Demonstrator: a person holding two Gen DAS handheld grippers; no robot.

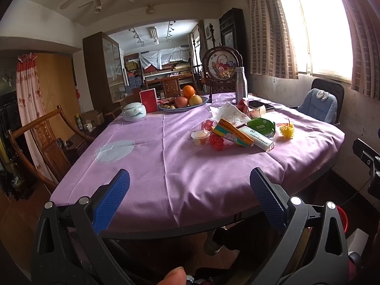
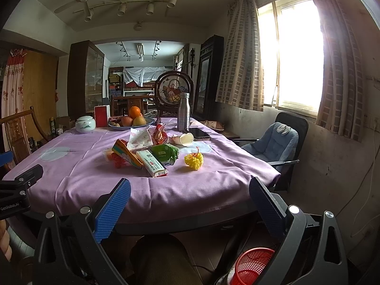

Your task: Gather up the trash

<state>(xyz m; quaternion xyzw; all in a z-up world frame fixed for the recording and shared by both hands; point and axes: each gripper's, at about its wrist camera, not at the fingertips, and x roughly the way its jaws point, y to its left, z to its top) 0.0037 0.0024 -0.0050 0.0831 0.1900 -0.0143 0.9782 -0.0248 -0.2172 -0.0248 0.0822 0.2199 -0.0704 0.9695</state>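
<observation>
Trash cluster, centre of the right wrist view, on the purple-clothed bench [image 2: 95, 180]:
- white medicine carton [image 2: 153, 163], lying flat, nearest the front edge; touching a yellow-and-orange carton [image 2: 125, 154] propped at a tilt to its left.
- green wrapper [image 2: 165, 153], just behind the white carton.
- crumpled floral tissue paper [image 2: 140, 139], behind the cartons.
- small clear plastic cup [image 2: 108, 154], left of the tilted carton; red foam net [image 2: 118, 162] in front of it.
- yellow foam fruit net [image 2: 194, 161], lying apart, right of the cluster.
- tipped paper cup [image 2: 186, 139], on its side behind the green wrapper; red snack wrapper [image 2: 159, 134] to its left.

Other bench items, upper middle of the frame: steel flask [image 2: 184, 111] upright; dark phone [image 2: 198, 133] lying flat below it; fruit bowl [image 2: 114, 125] holding an orange and apples; white lidded ceramic jar [image 2: 85, 124]; red box [image 2: 102, 116], upright.

Red mesh wastebasket [image 2: 251, 264], lower right of the frame, on the floor below the bench edge.

Left hand-held gripper [image 1: 190, 201]: blue pads spread wide, nothing between them, low before the near bench edge.
Right hand-held gripper [image 2: 190, 203]: likewise spread and empty, short of the bench edge, well apart from the trash.
</observation>
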